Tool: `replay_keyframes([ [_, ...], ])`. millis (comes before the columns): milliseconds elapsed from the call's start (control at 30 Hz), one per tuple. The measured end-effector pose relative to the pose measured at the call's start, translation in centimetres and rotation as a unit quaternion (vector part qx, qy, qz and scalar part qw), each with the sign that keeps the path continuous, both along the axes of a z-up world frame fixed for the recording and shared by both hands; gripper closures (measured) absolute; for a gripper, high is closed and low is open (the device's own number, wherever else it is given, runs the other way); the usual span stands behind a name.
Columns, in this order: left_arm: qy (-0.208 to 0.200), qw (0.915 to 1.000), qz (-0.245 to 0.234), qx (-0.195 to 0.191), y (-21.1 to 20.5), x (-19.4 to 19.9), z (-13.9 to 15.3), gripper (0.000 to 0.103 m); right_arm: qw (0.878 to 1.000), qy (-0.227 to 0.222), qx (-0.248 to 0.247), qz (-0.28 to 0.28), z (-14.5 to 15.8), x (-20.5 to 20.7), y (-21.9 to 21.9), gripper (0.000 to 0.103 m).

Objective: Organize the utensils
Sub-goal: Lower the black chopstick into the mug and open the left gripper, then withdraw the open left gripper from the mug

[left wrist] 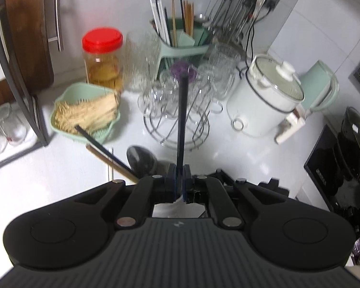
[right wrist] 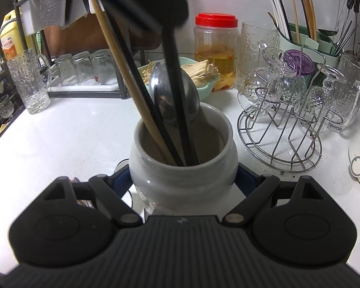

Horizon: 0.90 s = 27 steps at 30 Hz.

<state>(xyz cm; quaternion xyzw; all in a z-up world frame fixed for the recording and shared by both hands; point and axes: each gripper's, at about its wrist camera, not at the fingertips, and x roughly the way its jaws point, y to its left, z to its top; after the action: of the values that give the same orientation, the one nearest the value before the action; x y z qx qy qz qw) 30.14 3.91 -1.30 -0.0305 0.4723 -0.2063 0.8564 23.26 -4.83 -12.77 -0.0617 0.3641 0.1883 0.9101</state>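
My left gripper (left wrist: 179,171) is shut on a black chopstick (left wrist: 182,120) that points forward over the counter. Below it lie a black chopstick (left wrist: 100,145), a wooden chopstick (left wrist: 108,163) and a metal spoon (left wrist: 141,160). My right gripper (right wrist: 182,175) is closed around a white ceramic jar (right wrist: 182,168). The jar holds a wooden chopstick (right wrist: 129,81), black chopsticks (right wrist: 177,96) and a metal spoon (right wrist: 165,96). The left gripper (right wrist: 156,2) hangs dark and blurred above the jar, gripping the black chopstick that reaches into it.
A green utensil holder (left wrist: 180,40) with chopsticks stands at the back. A wire rack of glass cups (left wrist: 180,105), a red-lidded jar (left wrist: 103,60), a green basket (left wrist: 84,112), a white rice cooker (left wrist: 264,96) and a dish rack (right wrist: 84,72) crowd the white counter (right wrist: 72,132).
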Motion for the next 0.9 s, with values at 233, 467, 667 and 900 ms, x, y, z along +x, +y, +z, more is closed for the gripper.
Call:
replay_keyframes([
  [233,0.043,0.9991,-0.003,0.002,-0.4,0.9,-1.9,0.097,1.0,-0.002,0.001,0.002,0.0,0.0,-0.1,0.012],
  [467,0.069,0.9976,0.007,0.007,-0.2,1.5,-3.8,0.098,1.0,-0.004,0.0,0.003,0.0,-0.1,0.0,0.012],
  [667,0.066,0.9975,0.021,-0.013,0.6,1.5,-3.3,0.097,1.0,-0.001,0.0,0.002,0.0,0.0,0.1,0.012],
  [900,0.04,0.9983,0.035,-0.026,1.5,0.4,-1.6,0.074,1.0,-0.001,0.0,0.002,0.0,0.1,0.1,0.012],
])
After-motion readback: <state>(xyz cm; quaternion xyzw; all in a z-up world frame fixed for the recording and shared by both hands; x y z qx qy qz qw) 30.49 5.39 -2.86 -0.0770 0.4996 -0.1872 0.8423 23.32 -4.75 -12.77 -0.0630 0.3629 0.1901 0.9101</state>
